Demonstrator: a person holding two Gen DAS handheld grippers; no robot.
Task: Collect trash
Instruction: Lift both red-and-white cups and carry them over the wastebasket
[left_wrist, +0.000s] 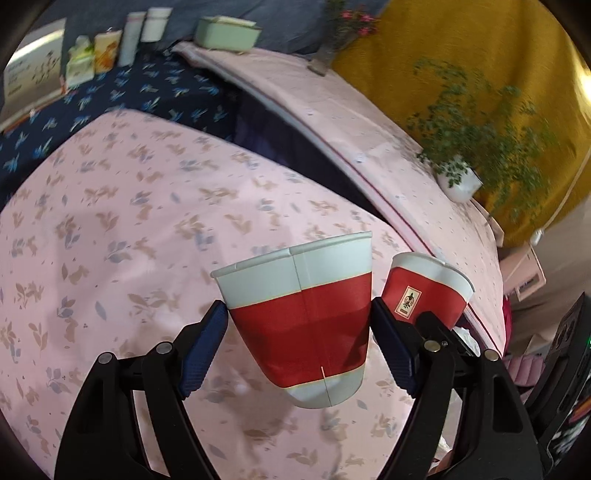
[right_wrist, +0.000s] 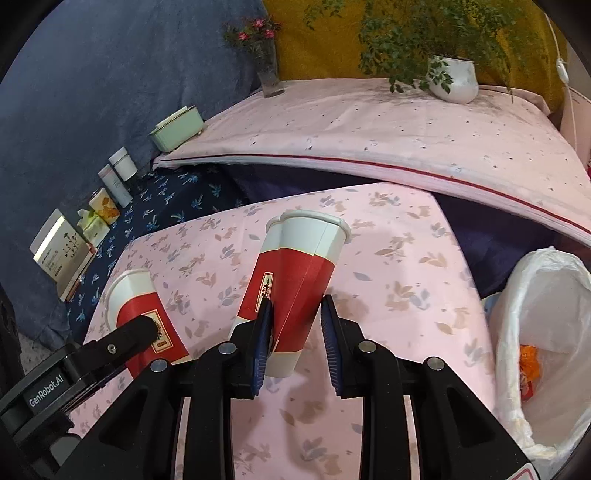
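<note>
both red paper cups lifted off pink floral cloth (right_wrist: 406, 280): left gripper (left_wrist: 299, 343) clamps round cup (left_wrist: 299, 317), right gripper (right_wrist: 295, 325) pinches creased cup (right_wrist: 295, 280). next: carry over white-lined bin (right_wrist: 517, 332), release.

Light: soft, even, fairly bright indoor
Shadows: faint, under the cups (right_wrist: 295, 284)
Blur: left view smeared
Edges: fisheye bending, black corners

Hidden, cropped and blurred items

You cannot see the trash bag (right_wrist: 532, 332) whole: the right wrist frame's right edge cuts it. The left gripper's finger covers part of the second cup (right_wrist: 142, 314) at lower left. Print on the booklet (right_wrist: 61, 251) at far left is too small to read.
</note>
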